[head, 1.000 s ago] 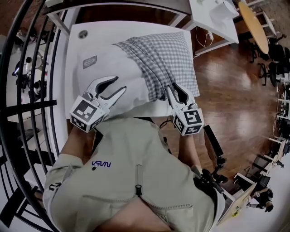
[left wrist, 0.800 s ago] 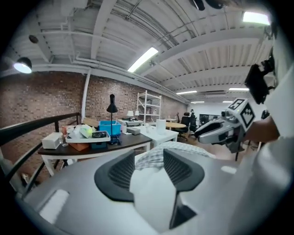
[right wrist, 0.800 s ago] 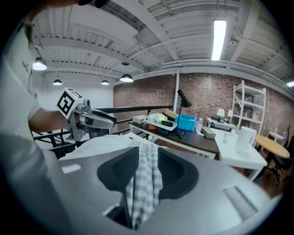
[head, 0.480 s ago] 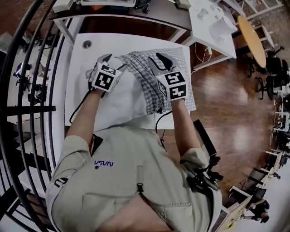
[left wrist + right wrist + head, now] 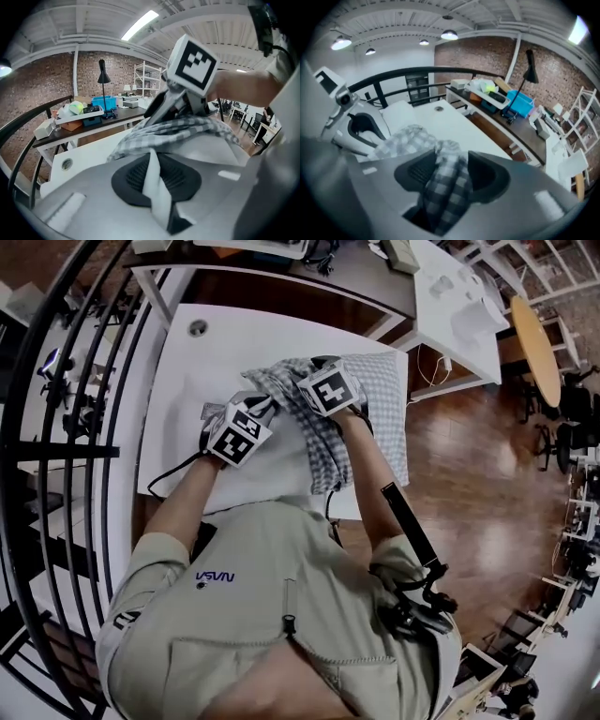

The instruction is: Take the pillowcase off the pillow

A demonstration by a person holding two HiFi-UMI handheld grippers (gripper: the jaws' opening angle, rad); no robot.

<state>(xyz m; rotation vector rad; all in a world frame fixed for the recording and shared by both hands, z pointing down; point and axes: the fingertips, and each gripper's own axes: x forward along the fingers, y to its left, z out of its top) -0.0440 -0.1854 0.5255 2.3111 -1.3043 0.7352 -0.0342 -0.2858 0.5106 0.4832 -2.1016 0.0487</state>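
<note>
- Nearest, at the worktop's (image 5: 216,343) front edge: bare white end of the pillow (image 5: 253,474), out of its cover. Looks soft, light and squashy, so likely to drag along unless pinned.
- Just beyond, left tongs (image 5: 152,169), lately closing and now almost together, pinching a thin upright fold of the pillow's white cloth. A fair anchor, though so small a fold may slip under a hard pull.
- Beside them, right tongs (image 5: 443,183), lately opening and now wide, with a rope of checked pillowcase (image 5: 380,409) lying between the pads, seemingly unsqueezed.
- Across the pillow's middle: pillowcase rucked into a thick ridge. Thin, limp, not fragile; probably slides freely over the filling's cover.
- Best taken at that ridge or its hem, several layers together, for a firm bite.
- Farther off: checked cloth drawn flat over the pillow's far half, toward the worktop's back edge.
</note>
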